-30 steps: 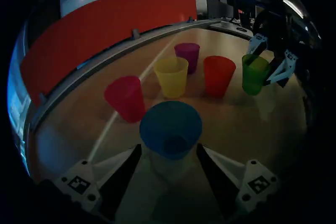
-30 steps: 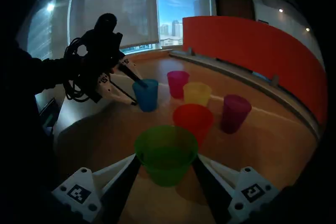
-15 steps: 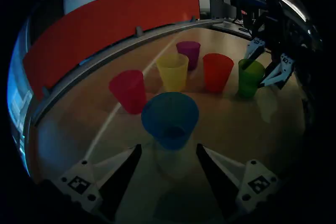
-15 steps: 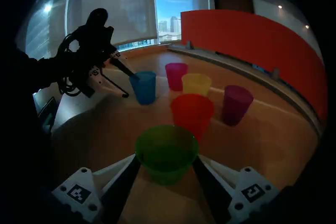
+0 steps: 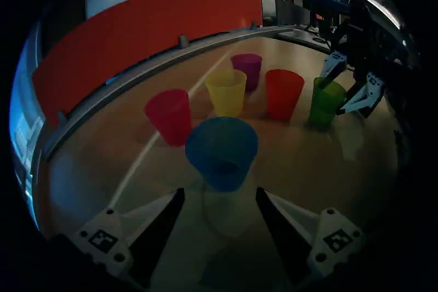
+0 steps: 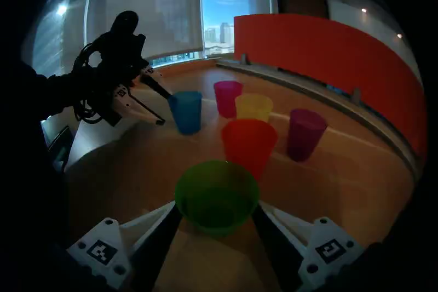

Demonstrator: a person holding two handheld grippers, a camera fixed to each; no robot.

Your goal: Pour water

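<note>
A blue cup (image 5: 222,152) stands upright on the wooden table, just ahead of my left gripper (image 5: 219,196), which is open with its fingertips a little short of the cup. The same blue cup (image 6: 186,111) and left gripper (image 6: 164,108) appear far off in the right gripper view, held by a dark-sleeved hand. A green cup (image 6: 217,198) rests on the table between the tips of my right gripper (image 6: 217,210), whose fingers flank it loosely and look open. The green cup (image 5: 326,101) and right gripper (image 5: 342,92) also show at the far right.
Several more cups stand in a cluster on the table: pink (image 5: 169,115), yellow (image 5: 226,92), purple (image 5: 247,70) and red (image 5: 283,93). A raised rail and a red wall panel (image 5: 137,29) run along the table's far edge. A window (image 6: 224,7) lies beyond.
The green cup has come down from a raised position onto the table. My left gripper has drawn back from the blue cup, which now looks smaller and farther off.
</note>
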